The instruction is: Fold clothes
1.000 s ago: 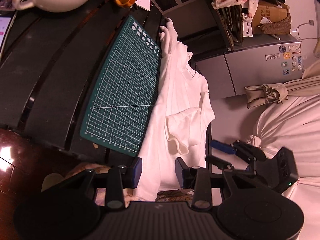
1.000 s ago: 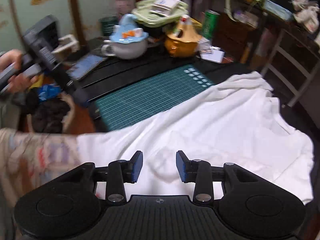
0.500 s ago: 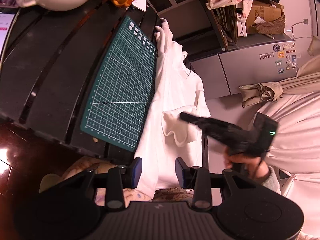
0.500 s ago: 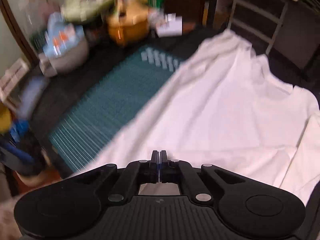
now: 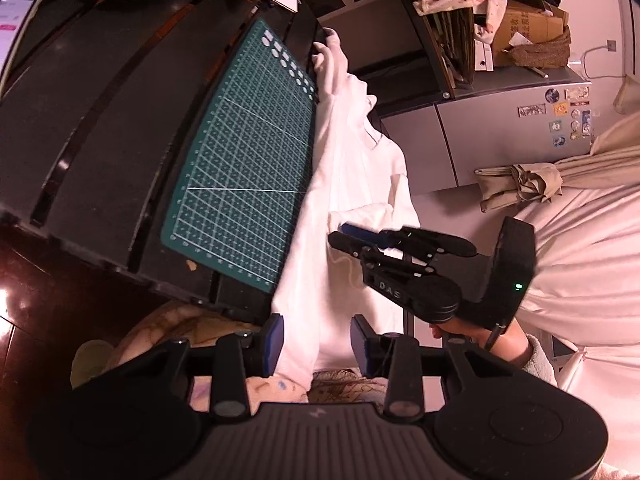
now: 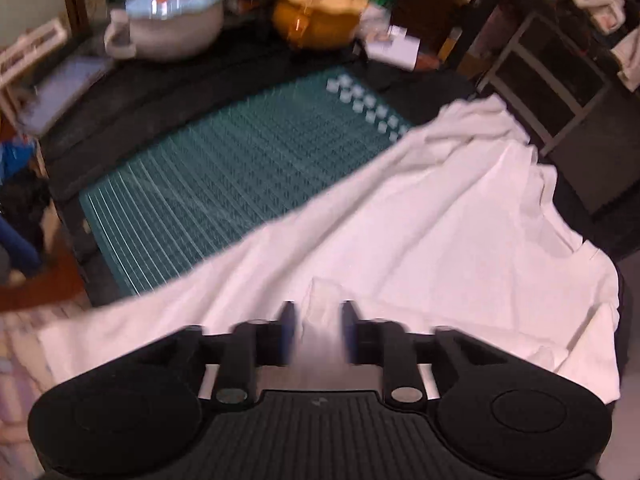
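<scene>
A white T-shirt [image 5: 352, 168] lies along the near edge of a black table [image 5: 100, 120], partly over a green cutting mat [image 5: 240, 168]. In the left wrist view my left gripper [image 5: 318, 346] stands open at the shirt's hem, with cloth showing between its fingers but not pinched. My right gripper [image 5: 340, 234], held by a hand [image 5: 492, 340], points down onto the folded-in sleeve. In the blurred right wrist view the right gripper [image 6: 318, 332] hovers just over the shirt [image 6: 420, 240]. Its jaws are opening, with a raised ridge of cloth between them.
A white lidded pot [image 6: 172, 32] and an orange pot [image 6: 316, 20] stand at the table's far side, beyond the mat [image 6: 224, 184]. A dark shelf frame [image 6: 552, 80] is at the right. A grey fridge [image 5: 500, 136] and pale bedding [image 5: 580, 260] lie past the table.
The right gripper came down and in onto the shirt's folded sleeve. Its jaws went from apart to shut and now stand apart again. The left gripper has stayed put.
</scene>
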`<action>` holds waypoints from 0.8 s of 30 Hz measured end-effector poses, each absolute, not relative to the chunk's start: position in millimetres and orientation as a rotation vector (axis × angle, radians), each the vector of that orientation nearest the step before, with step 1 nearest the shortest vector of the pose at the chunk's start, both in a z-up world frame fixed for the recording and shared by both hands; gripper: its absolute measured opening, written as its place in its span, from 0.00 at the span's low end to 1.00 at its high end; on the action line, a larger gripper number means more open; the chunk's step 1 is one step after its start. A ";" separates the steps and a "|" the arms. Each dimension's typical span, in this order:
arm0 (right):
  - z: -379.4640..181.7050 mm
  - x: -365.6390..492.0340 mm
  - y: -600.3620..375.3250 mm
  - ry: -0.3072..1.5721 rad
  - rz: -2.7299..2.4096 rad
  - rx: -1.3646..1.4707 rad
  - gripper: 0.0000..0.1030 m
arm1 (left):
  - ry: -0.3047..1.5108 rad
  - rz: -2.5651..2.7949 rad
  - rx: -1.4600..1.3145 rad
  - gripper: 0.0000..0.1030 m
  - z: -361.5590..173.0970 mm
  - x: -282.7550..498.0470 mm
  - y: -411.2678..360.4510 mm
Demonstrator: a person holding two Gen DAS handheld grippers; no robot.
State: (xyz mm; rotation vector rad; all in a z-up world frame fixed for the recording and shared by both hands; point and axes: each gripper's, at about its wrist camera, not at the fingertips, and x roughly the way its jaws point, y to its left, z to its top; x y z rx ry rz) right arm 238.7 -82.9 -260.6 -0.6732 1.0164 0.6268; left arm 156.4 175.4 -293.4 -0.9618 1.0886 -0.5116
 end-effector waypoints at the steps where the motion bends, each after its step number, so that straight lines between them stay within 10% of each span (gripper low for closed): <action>1: -260.2 241.4 -85.1 1.022 0.620 -0.648 0.03 | 1.086 -0.511 -0.964 0.34 -293.3 155.9 176.3; 12: -215.5 278.2 -92.5 0.949 0.624 -0.315 0.02 | 1.071 -0.530 -0.978 0.34 -293.2 157.6 174.5; 17: -218.1 281.5 -104.9 1.021 0.622 -0.147 0.32 | 1.065 -0.541 -0.983 0.36 -292.2 152.6 178.2; 24: -223.7 235.6 -96.5 1.000 0.646 -0.409 0.35 | 1.071 -0.511 -1.008 0.37 -299.0 153.6 185.5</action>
